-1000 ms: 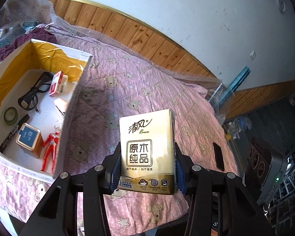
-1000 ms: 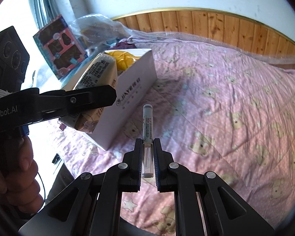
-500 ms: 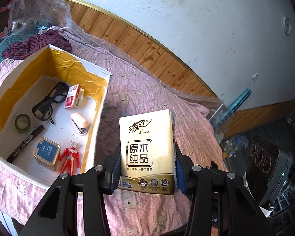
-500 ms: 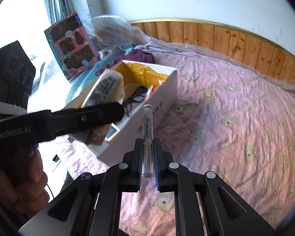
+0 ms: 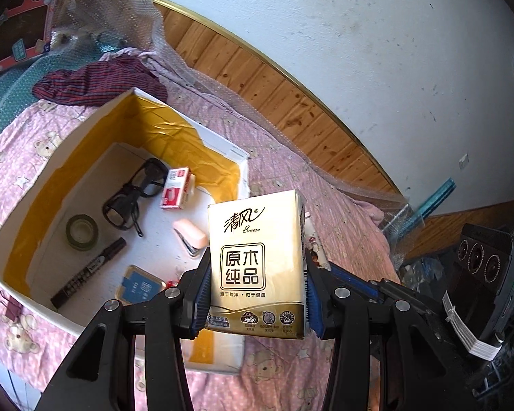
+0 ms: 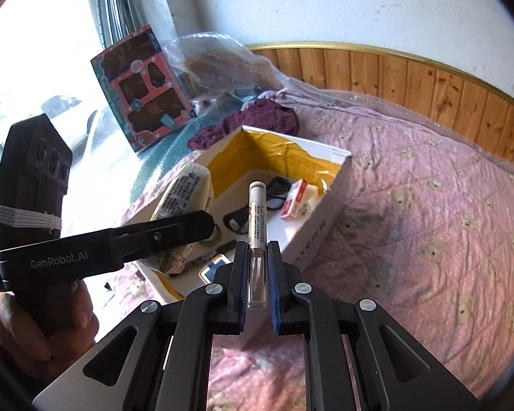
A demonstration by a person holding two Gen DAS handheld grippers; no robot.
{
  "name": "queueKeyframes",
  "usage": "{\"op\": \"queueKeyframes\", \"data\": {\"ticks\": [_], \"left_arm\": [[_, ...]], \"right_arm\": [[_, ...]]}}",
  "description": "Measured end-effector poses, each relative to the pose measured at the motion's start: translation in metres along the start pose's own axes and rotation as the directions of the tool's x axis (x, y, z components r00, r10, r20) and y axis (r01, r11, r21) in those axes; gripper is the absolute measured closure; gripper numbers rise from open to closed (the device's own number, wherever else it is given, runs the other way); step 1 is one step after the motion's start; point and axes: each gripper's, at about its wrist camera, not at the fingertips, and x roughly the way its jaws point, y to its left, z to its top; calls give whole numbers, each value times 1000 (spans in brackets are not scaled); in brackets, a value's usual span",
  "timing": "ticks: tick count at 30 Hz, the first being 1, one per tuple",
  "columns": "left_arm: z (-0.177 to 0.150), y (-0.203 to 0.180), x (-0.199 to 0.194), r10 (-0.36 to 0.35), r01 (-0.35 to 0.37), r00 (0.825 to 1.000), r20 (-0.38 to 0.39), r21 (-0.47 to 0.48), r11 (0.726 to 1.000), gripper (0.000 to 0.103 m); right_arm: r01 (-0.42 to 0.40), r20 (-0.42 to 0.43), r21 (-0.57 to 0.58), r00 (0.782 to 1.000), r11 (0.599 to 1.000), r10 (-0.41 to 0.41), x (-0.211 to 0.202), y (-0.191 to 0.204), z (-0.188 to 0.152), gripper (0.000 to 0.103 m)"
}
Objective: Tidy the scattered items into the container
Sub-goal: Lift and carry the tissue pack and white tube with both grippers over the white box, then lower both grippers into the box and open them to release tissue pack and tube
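The left gripper (image 5: 257, 294), fingers clamped on the upright gold tissue pack (image 5: 257, 267), hangs over the near right corner of the open white cardboard box (image 5: 222, 144), nearer than the right gripper (image 6: 257, 274) pinching the slim white tube (image 6: 257, 219).

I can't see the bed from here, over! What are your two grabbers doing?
Left gripper shut on tissue pack. Right gripper shut on pen. Both over the box. Nothing blocking.
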Motion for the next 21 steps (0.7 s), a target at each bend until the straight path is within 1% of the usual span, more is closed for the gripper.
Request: {"op": "queueKeyframes", "data": {"ticks": [6, 13, 16, 20, 21], "left_arm": [[17, 26, -9, 75, -75, 997, 30, -22, 997, 56], [36, 59, -29, 163, -158, 984, 75, -65, 985, 56], [42, 67, -22, 176, -172, 983, 50, -73, 982, 56], [55, 73, 2, 190, -189, 982, 0, -74, 979, 56], [59, 72, 6, 201, -200, 980, 0, -62, 978, 56]], "right_arm": [[-53, 10, 32, 999, 998, 52, 19, -2, 14, 92], [-81, 4, 6, 997, 997, 81, 45, 9, 32, 92], [-78, -32, 10, 996, 997, 78, 68, 9, 37, 92], [-69, -90, 38, 993, 997, 72, 94, 6, 35, 92], [-65, -106, 39, 992, 997, 69, 100, 6, 33, 92]]}}
